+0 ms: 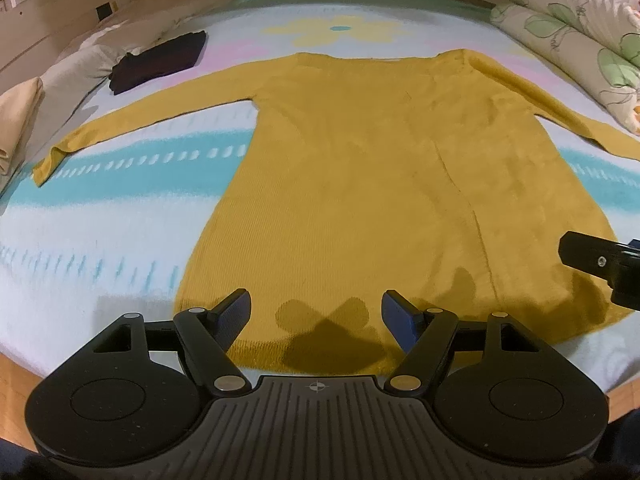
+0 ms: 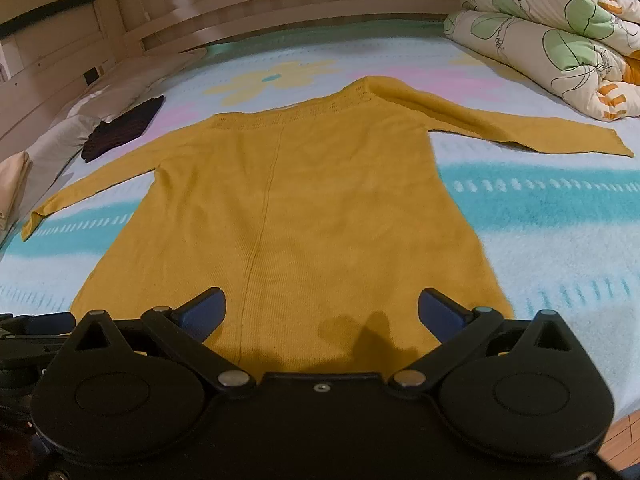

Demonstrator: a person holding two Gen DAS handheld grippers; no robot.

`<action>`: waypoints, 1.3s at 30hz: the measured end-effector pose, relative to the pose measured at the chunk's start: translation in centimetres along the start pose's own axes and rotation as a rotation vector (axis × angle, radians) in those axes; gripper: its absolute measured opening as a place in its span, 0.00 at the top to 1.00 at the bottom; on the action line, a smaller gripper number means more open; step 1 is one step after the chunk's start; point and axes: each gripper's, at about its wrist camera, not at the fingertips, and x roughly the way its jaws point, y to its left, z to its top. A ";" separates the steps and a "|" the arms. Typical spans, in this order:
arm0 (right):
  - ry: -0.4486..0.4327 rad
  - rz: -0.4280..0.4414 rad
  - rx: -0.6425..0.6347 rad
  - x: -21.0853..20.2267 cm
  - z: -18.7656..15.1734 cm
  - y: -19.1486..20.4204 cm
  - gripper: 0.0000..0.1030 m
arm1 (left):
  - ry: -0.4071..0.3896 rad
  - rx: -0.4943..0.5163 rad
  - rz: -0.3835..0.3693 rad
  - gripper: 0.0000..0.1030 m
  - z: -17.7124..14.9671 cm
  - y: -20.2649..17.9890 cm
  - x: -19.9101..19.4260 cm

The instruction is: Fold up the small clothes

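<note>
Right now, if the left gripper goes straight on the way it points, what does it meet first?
Probably the yellow sweater, near its hem. The left gripper is open above it, with nothing seen between; depth is unclear.

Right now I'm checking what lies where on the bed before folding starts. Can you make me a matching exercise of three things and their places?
Things:
1. yellow sweater
2. dark folded garment
3. flowered quilt

Places:
A. bundled at the far right of the bed
B. spread flat in the middle, sleeves out
C. far left, near the pillows

Pairs: 1-B, 2-C, 3-A
</note>
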 end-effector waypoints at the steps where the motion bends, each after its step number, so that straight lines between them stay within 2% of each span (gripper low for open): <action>1: 0.000 0.000 -0.001 0.0 0.0 0.0 0.01 | 0.003 -0.003 -0.002 0.31 0.0 0.0 0.0; 39: 0.024 -0.015 0.001 0.1 -0.1 0.3 0.01 | 0.003 -0.007 -0.002 0.31 0.2 0.1 0.0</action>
